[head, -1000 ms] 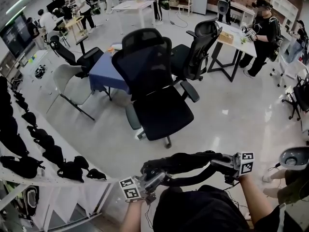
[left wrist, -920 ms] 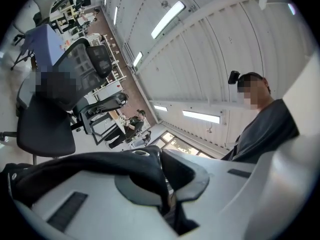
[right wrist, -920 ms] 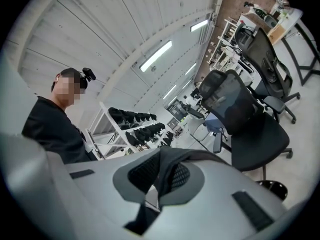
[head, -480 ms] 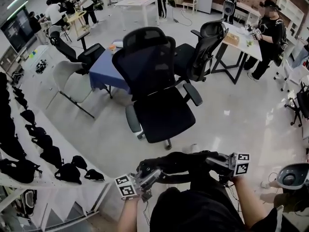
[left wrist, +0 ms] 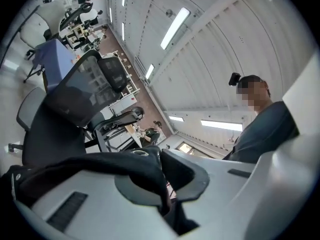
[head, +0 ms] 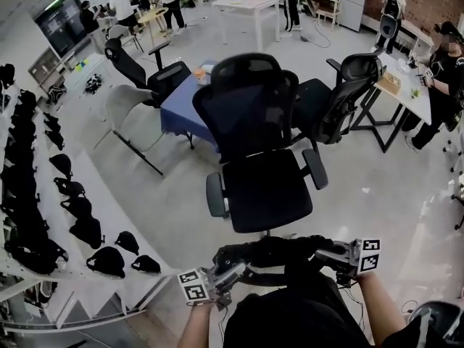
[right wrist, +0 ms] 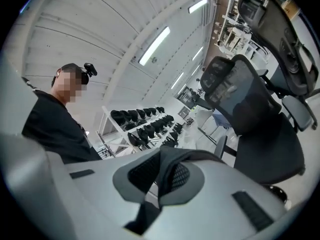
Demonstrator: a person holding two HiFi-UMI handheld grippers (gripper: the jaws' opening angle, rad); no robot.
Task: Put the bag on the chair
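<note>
A black bag (head: 279, 254) hangs stretched between my two grippers at the bottom of the head view. My left gripper (head: 233, 270) is shut on one end of the bag, whose dark fabric (left wrist: 145, 176) fills its jaws. At the other end my right gripper (head: 332, 255) is shut on a black strap (right wrist: 167, 171). Just beyond the bag stands the black office chair (head: 264, 191), its seat empty and its tall mesh back (head: 246, 104) behind it. The same chair shows in the left gripper view (left wrist: 55, 129) and in the right gripper view (right wrist: 267, 149).
A white rack (head: 98, 194) with several black bags runs along the left. Behind the chair are a blue-covered table (head: 181, 111), a second black chair (head: 337, 111) and a white chair (head: 130, 111). People work at desks (head: 402, 85) at the back right.
Both grippers have carried the bag forward, and the chair's seat now lies much closer to it. Both grips are unchanged.
</note>
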